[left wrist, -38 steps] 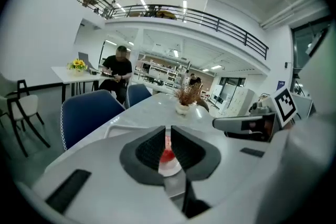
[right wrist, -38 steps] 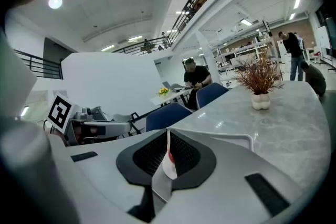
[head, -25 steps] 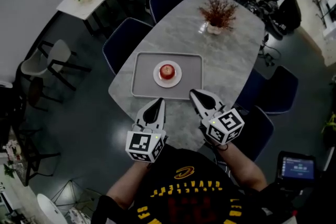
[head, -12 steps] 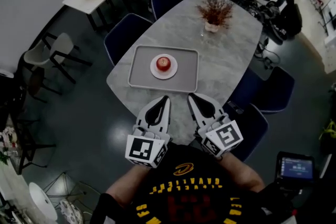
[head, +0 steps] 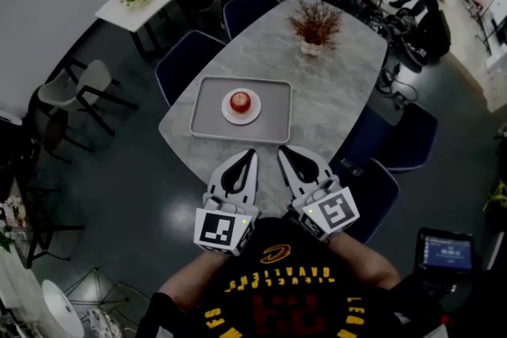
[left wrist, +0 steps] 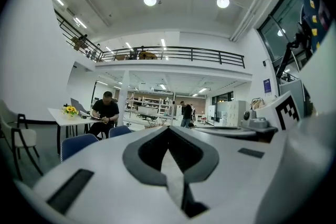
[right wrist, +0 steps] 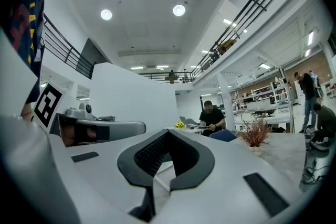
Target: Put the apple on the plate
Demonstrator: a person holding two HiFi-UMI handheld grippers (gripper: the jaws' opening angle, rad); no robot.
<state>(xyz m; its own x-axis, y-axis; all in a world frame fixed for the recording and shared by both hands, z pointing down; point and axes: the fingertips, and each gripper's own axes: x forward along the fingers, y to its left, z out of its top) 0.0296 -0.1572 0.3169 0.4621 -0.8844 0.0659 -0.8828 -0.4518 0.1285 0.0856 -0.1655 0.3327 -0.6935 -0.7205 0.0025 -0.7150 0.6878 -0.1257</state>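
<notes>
- a red apple [head: 240, 100] sits on a small white plate [head: 227, 114], in the middle of a grey tray [head: 202, 119] on an oval marble table [head: 341, 83].
- the left gripper [head: 250, 154] and right gripper [head: 282, 150] hover side by side over the table's near edge, tips pointing toward the tray, apart from the apple.
- both pairs of jaws are pressed together with nothing between them.
- bare tabletop lies between the tips and the tray's near rim.
- a potted dried plant [head: 314, 24] stands beyond the tray, and blue chairs [head: 188, 61] ring the table.
</notes>
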